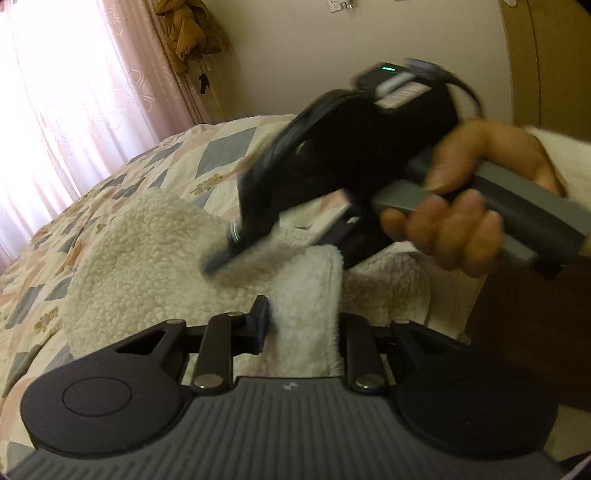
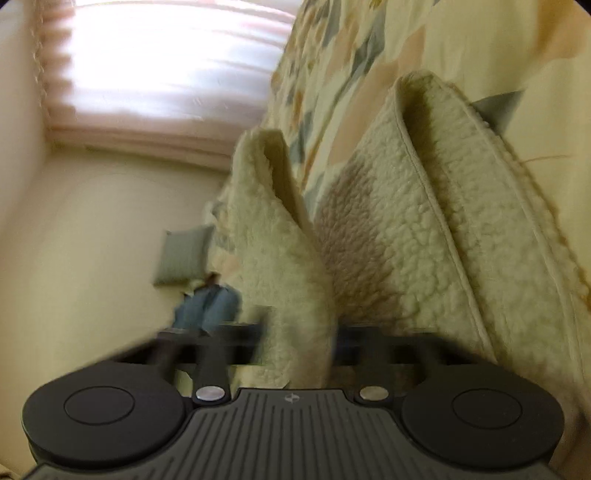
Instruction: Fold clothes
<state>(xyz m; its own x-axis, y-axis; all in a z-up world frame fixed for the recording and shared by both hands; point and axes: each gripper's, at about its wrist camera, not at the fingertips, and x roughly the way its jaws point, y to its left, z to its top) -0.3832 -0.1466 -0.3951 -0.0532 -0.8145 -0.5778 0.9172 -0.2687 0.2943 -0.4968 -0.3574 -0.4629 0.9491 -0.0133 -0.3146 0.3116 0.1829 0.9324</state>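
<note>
Left wrist view: nearest the lens, a fold of the cream-white fleece garment is seen clamped between the two black fingers of the left gripper, the jaws closed against the thick pile on both sides. Just beyond, the rest of the garment is spread in a rounded heap over the patchwork quilt of cream, grey-blue and peach squares that covers the bed. Above the fleece, the right gripper is held by a hand with a pale sleeve at the wrist — its tip is blurred, touching the fleece. Farther back, pink sheer curtains are lit by a window, and a brown crumpled garment is hung beside them. From the right wrist view, a doubled edge of fleece is seen pinched between that gripper's fingers, the garment's seamed panels rising beyond it against the quilt; a green cushion is seen far off — by the wall.
</note>
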